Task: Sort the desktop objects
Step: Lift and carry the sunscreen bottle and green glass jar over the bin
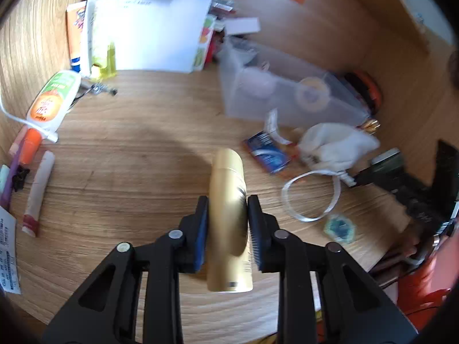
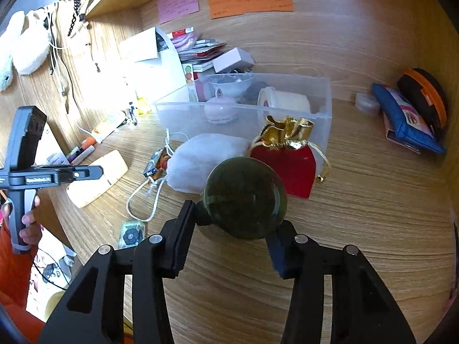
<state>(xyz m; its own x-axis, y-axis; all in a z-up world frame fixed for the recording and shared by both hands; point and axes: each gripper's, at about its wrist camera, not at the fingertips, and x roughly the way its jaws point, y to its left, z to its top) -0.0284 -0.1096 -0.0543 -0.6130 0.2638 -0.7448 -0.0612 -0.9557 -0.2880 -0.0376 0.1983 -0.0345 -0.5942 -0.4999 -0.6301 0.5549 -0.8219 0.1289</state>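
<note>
Both grippers level over desk: left clamps gold bottle, right green ball.

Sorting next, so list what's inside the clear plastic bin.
Inside the clear plastic bin: a pink round case, a cream tape roll, a white bowl. Items behind them are hidden.

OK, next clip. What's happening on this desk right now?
A person is sorting a cluttered wooden desk with two tools. The left hand-held gripper is shut on a gold bottle, held above the desktop. The right hand-held gripper is clamped around a dark green ball-shaped object. A clear plastic bin at the back already holds a few items, with a red and gold pouch and a white drawstring bag lying in front of it.
</note>
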